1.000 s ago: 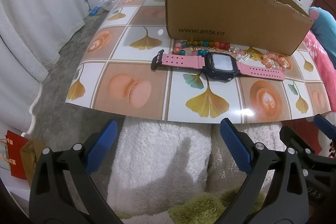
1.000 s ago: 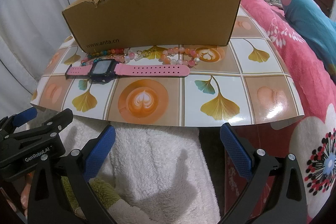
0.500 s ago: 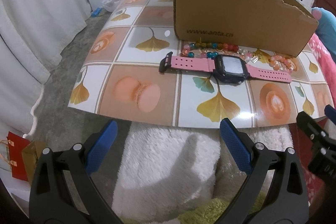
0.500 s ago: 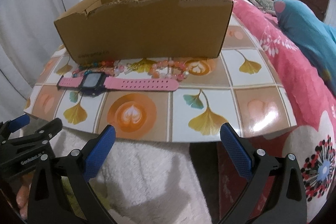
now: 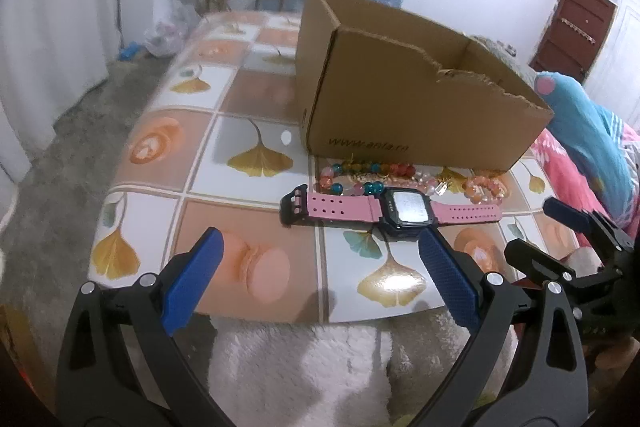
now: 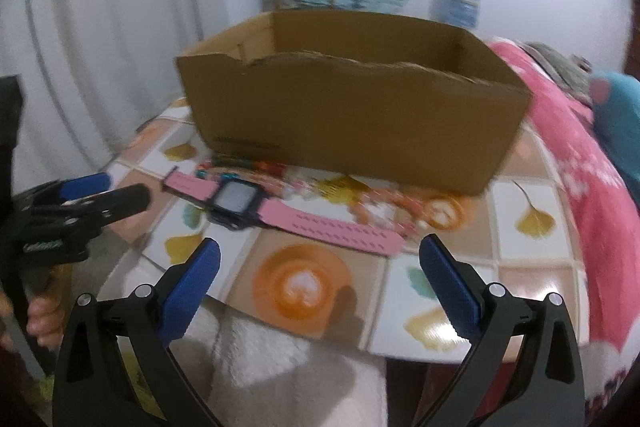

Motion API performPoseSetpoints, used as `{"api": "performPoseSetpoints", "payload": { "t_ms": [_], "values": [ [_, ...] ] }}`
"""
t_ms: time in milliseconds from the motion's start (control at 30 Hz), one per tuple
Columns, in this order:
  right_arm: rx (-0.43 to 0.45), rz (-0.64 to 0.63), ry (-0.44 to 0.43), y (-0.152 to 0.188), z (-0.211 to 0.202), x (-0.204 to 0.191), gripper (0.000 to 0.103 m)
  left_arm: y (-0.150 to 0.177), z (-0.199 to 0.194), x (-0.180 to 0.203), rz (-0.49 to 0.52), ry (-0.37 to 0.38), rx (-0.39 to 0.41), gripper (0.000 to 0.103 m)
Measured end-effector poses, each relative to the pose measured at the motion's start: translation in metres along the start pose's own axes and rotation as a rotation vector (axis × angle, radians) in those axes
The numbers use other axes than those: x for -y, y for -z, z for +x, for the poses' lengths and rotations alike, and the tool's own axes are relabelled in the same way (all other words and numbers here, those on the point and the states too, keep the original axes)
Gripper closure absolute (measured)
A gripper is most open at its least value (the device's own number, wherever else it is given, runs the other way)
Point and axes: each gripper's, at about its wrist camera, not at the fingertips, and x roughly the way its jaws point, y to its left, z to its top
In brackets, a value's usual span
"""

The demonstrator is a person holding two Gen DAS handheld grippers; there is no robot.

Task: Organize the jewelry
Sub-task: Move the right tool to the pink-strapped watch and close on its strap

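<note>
A: Left gripper [image 5: 318, 245]: jaws spread wide, nothing held. Right gripper [image 6: 320, 253]: likewise spread and empty. Both are shown low in their own frames, over the near edge of the tiled board [image 5: 256, 291].

B: Task items?

A: Pink-strapped watch [image 5: 394, 213] is laid flat across the centre of the left view, its dark case just past the left gripper's right-hand pad [image 5: 448, 279]. In the right view it is seen left of centre [image 6: 280, 213], strap tail running toward the middle. Behind it, a multicoloured bead bracelet [image 5: 366, 175] and an orange bead bracelet [image 5: 484, 189] are pressed against the foot of the cardboard box [image 5: 420, 115]. Box is open-topped, front wall torn lower; nothing can be seen inside.

B: Step in hand?

A: Judged as the approach for the first pick, the watch being nearest. Nothing has been boxed yet, as far as can be told.

B: Grip advice?

A: The case should be taken across its width, not the strap: the strap is limp and would droop or slip. The pads should be brought down flat to the glossy board so the thin edge is caught. A lift clear of the torn wall is needed before release.

B: Risks?

A: Beads could be dragged along, lying just beside the strap. Right view is blurred, so its alignment cannot be confirmed.
</note>
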Motion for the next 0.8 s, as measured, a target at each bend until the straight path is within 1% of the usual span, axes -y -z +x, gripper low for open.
{"api": "performPoseSetpoints", "payload": {
  "t_ms": [67, 133, 233, 300, 333, 367, 400, 433, 500, 533, 567, 633, 700, 800],
  "values": [
    [-0.004, -0.026, -0.028, -0.005, 0.006, -0.005, 0.006, -0.005, 0.009, -0.003, 0.004, -0.012, -0.024, 0.008],
    [-0.01, -0.056, -0.051, -0.009, 0.013, -0.009, 0.006, -0.008, 0.017, -0.004, 0.02, -0.038, -0.034, 0.008],
    [-0.016, -0.115, -0.083, -0.015, 0.022, -0.017, 0.007, -0.007, 0.02, -0.005, 0.041, -0.054, -0.038, 0.009],
    [-0.026, -0.157, -0.11, -0.017, 0.026, -0.023, 0.015, -0.008, 0.022, -0.006, 0.055, -0.068, -0.031, 0.009],
    [-0.038, -0.19, -0.128, -0.019, 0.031, -0.028, 0.02, -0.009, 0.023, -0.007, 0.067, -0.08, -0.025, 0.009],
    [-0.05, -0.219, -0.144, -0.021, 0.035, -0.033, 0.026, -0.011, 0.024, -0.007, 0.077, -0.089, -0.018, 0.011],
    [-0.061, -0.255, -0.157, -0.022, 0.039, -0.038, 0.03, -0.012, 0.025, -0.007, 0.088, -0.098, -0.012, 0.019],
    [-0.068, -0.287, -0.164, -0.022, 0.041, -0.041, 0.034, -0.013, 0.026, -0.008, 0.092, -0.098, -0.014, 0.023],
    [-0.079, -0.348, -0.172, -0.022, 0.045, -0.048, 0.039, -0.015, 0.03, -0.01, 0.094, -0.089, -0.028, 0.037],
    [-0.086, -0.377, -0.175, -0.023, 0.046, -0.049, 0.043, -0.016, 0.034, -0.011, 0.095, -0.087, -0.039, 0.041],
    [-0.095, -0.401, -0.178, -0.023, 0.049, -0.05, 0.044, -0.016, 0.036, -0.012, 0.097, -0.087, -0.049, 0.047],
    [-0.114, -0.45, -0.186, -0.024, 0.052, -0.054, 0.047, -0.016, 0.041, -0.014, 0.097, -0.078, -0.06, 0.053],
    [-0.132, -0.508, -0.195, -0.023, 0.051, -0.056, 0.05, -0.016, 0.041, -0.014, 0.096, -0.061, -0.055, 0.059],
    [-0.153, -0.549, -0.201, -0.023, 0.051, -0.057, 0.051, -0.015, 0.043, -0.012, 0.109, -0.057, -0.059, 0.063]
  ]
}}
